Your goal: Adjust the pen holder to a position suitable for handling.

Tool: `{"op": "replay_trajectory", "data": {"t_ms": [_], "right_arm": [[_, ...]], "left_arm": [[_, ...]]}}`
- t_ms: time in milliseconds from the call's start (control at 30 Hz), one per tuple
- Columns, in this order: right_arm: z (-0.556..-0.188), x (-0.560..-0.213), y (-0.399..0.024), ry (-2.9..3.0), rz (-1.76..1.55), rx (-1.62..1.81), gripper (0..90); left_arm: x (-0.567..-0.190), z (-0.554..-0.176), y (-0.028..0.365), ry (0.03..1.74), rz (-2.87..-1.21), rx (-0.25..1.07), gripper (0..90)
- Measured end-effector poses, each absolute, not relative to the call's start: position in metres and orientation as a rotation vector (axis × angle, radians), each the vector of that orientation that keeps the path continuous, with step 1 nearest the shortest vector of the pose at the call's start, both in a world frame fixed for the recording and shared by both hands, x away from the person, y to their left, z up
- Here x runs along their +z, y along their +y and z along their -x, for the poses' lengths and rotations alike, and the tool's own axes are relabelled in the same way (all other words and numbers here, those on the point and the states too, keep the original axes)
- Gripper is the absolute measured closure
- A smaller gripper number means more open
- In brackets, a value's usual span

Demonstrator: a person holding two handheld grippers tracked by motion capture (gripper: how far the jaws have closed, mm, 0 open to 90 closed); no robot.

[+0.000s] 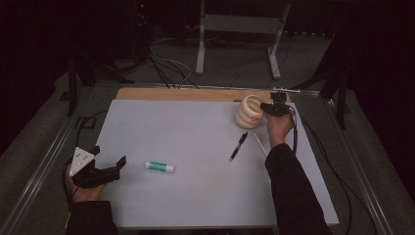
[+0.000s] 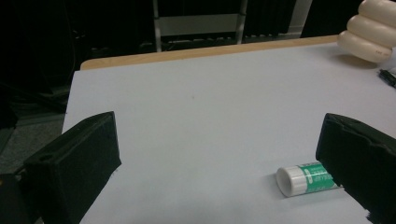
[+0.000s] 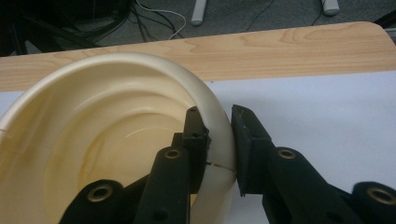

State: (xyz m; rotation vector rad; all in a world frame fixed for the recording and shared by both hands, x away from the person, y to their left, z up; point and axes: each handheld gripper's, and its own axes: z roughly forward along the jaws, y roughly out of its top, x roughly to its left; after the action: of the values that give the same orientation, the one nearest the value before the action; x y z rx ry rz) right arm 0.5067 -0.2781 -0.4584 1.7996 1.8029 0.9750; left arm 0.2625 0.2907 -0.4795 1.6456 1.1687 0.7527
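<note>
A cream ribbed bowl (image 1: pixel 246 113) sits at the far right of the pale sheet, close to the wooden strip. My right gripper (image 1: pixel 266 108) is shut on its rim. In the right gripper view one jaw is inside the bowl (image 3: pixel 93 140) and the other outside, and both pads of that gripper (image 3: pixel 219 128) press on the wall. My left gripper (image 1: pixel 108 155) rests at the near left with its jaws wide open and nothing between them. Just to its right lies a white and green glue stick (image 1: pixel 160 167), which the left gripper view shows beside the right jaw (image 2: pixel 303 179).
A black pen (image 1: pixel 238 146) lies in the middle right of the sheet, with a thin white stick (image 1: pixel 259 143) next to it. The wooden table edge (image 1: pixel 181 94) runs along the far side. Beyond it stand a metal frame (image 1: pixel 240 24) and cables on the floor.
</note>
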Motion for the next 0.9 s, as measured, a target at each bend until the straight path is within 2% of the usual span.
{"op": "replay_trajectory", "data": {"t_ms": [900], "right_arm": [[-0.498, -0.447, -0.262, 1.902, -1.715, 1.12, 76.8]], "left_arm": [[-0.48, -0.263, 0.291, 1.174, -1.643, 0.75, 0.1]]}}
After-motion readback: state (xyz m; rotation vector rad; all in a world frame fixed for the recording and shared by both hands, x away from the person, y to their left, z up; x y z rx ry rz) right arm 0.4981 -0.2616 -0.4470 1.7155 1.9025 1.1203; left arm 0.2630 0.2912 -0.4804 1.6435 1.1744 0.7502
